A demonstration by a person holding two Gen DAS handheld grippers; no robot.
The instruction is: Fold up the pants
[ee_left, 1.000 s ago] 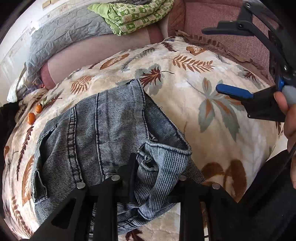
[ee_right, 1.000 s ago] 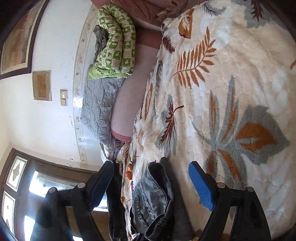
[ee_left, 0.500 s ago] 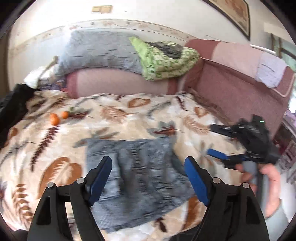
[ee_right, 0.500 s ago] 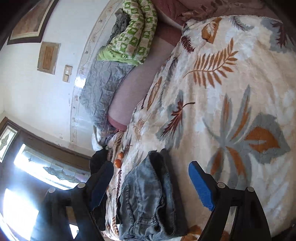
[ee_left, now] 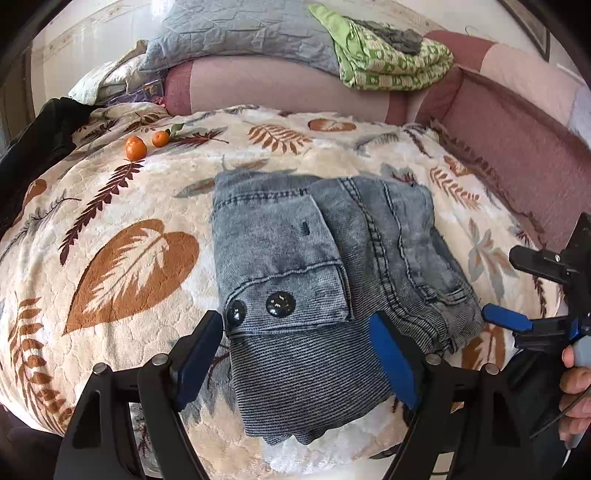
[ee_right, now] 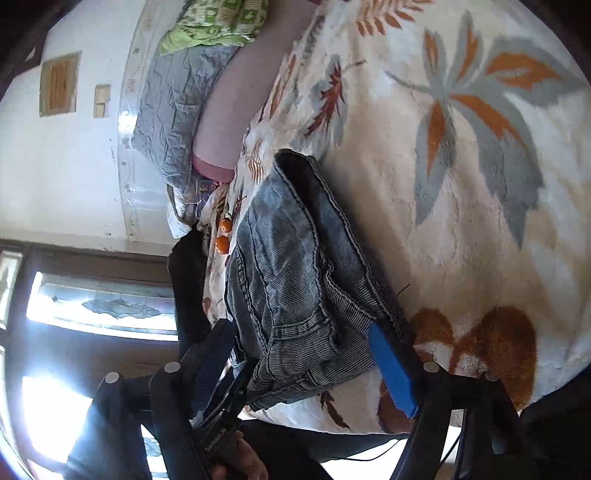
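The grey-blue denim pants [ee_left: 317, 266] lie folded in a compact stack on the leaf-patterned blanket [ee_left: 122, 258], with two dark buttons facing me. My left gripper [ee_left: 295, 365] is open and empty, its blue-padded fingers [ee_left: 391, 362] straddling the near edge of the stack from above. My right gripper [ee_left: 517, 288] shows at the right edge of the left wrist view, open, beside the stack's right corner. In the right wrist view the pants [ee_right: 295, 280] lie between the open fingers of the right gripper [ee_right: 299, 365], which holds nothing.
Two small oranges [ee_left: 146, 144] lie on the blanket at the far left. A grey quilt [ee_left: 236, 33] and a green patterned blanket [ee_left: 388, 59] rest on the pink sofa back [ee_left: 280, 88]. A dark garment [ee_left: 33, 147] lies at the left edge.
One second ago my left gripper was shut on a denim fold; it let go, opened and pulled back above the stack. The right gripper moved in closer to the pants' right corner.
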